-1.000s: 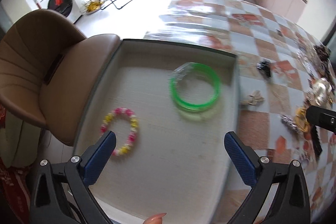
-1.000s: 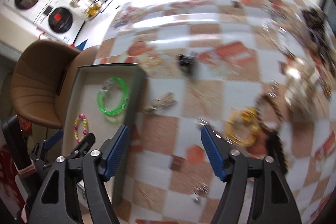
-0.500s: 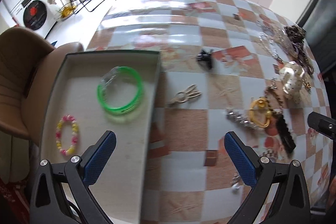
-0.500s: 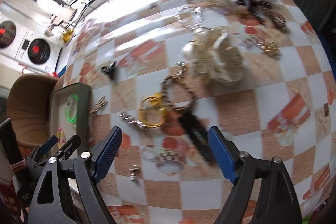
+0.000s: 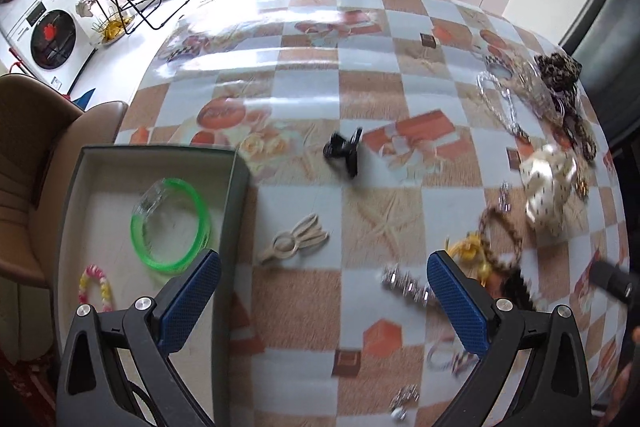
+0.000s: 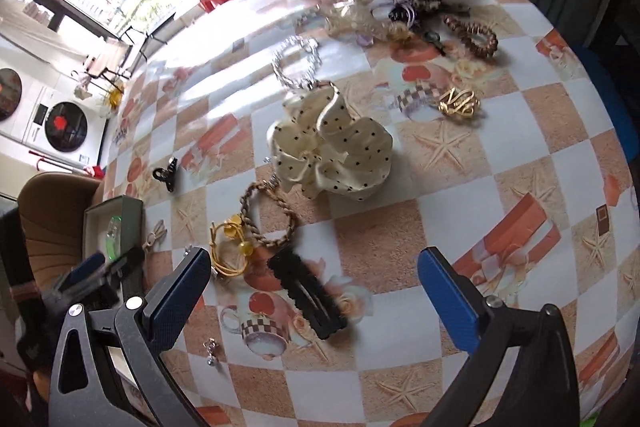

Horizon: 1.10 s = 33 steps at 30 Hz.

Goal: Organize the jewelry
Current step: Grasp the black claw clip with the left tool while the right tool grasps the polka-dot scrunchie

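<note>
Meanwhile the right gripper (image 6: pixel 314 281) hung over the checked table (image 6: pixel 500 163), its jaws having just been opening and now wide, gripping nothing; a black hair clip (image 6: pixel 306 293) lay between them and a cream dotted scrunchie (image 6: pixel 332 147) beyond. The left gripper (image 5: pixel 324 291) also gaped empty, its left jaw above the tray (image 5: pixel 236 195) holding a green bangle (image 5: pixel 172 227) and a beaded bracelet (image 5: pixel 96 287).

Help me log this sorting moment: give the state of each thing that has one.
Left gripper: open, empty.
Right gripper: open, empty, jaws just been opening.
Tray: lidless, holds two bracelets.
Green bangle: flat in tray.
Bead bracelet: flat in tray.
Black clip: on table, between right jaws, untouched.
Scrunchie: on table, unsorted.
</note>
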{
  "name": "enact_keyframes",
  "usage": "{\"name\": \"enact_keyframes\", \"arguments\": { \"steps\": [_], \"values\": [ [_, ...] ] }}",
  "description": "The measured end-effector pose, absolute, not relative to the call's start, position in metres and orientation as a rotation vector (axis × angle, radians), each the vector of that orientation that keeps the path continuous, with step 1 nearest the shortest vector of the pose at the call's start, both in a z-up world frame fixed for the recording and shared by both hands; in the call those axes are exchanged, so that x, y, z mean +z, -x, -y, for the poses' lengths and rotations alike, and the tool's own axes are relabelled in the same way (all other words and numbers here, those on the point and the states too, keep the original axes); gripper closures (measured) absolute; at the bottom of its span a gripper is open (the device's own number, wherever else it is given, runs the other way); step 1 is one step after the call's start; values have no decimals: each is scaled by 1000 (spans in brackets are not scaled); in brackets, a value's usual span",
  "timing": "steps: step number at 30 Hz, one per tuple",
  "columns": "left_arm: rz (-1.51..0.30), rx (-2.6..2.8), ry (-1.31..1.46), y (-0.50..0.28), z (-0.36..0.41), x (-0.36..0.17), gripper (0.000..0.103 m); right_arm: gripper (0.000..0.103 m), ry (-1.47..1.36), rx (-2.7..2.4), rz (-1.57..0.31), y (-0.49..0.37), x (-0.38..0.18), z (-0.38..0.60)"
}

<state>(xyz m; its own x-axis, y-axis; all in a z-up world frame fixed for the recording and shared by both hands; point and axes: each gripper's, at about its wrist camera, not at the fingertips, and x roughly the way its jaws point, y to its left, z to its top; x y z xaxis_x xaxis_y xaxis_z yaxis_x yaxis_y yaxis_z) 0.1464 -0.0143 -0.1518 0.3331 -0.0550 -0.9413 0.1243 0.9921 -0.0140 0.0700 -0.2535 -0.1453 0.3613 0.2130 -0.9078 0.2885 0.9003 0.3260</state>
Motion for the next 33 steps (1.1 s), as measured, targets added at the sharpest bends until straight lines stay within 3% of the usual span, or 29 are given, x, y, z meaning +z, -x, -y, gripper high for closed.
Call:
{"name": "enact_keyframes", "arguments": {
  "steps": [23, 24, 30, 33],
  "values": [
    [-1212, -101, -91, -230, 47, -192, 0, 0, -344, -64, -1252, -136, -164, 263],
    [-1217, -97, -98, -231, 48, -195, 5, 0, -340, -68, -1251, -139, -166, 262],
    [-1238, -88, -115, -237, 53, -210, 7, 0, -321, -83, -1262, -151, -178, 261],
    [-1237, -95, -112, -239, 56, -213, 14, 0, -297, -89, -1274, -157, -186, 257]
  ]
}}
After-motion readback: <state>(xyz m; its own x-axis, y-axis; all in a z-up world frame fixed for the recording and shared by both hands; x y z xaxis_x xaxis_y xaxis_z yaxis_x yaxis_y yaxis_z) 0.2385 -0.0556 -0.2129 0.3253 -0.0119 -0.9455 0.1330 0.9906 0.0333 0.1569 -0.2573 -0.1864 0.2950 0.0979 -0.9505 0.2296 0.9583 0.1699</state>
